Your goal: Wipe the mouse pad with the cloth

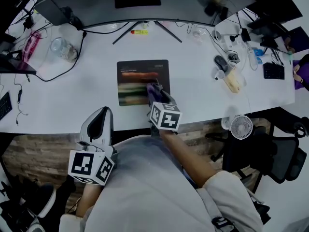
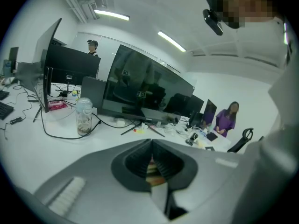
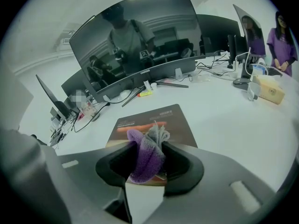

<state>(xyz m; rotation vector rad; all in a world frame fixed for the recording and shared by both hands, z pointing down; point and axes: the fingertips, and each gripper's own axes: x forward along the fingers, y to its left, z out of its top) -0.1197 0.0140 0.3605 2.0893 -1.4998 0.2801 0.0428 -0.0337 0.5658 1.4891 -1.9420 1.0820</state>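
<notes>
A dark mouse pad with a printed picture lies on the white desk in front of the curved monitor. My right gripper is shut on a purple and grey cloth and sits over the pad's near right part. The cloth bunches up between the jaws. My left gripper hangs back at the desk's near edge, left of the pad, with its jaws shut and nothing between them.
A clear jar with a black cable stands at the left. A mouse, a tissue box and small items crowd the right side. A small fan and a black chair stand at the desk's near right.
</notes>
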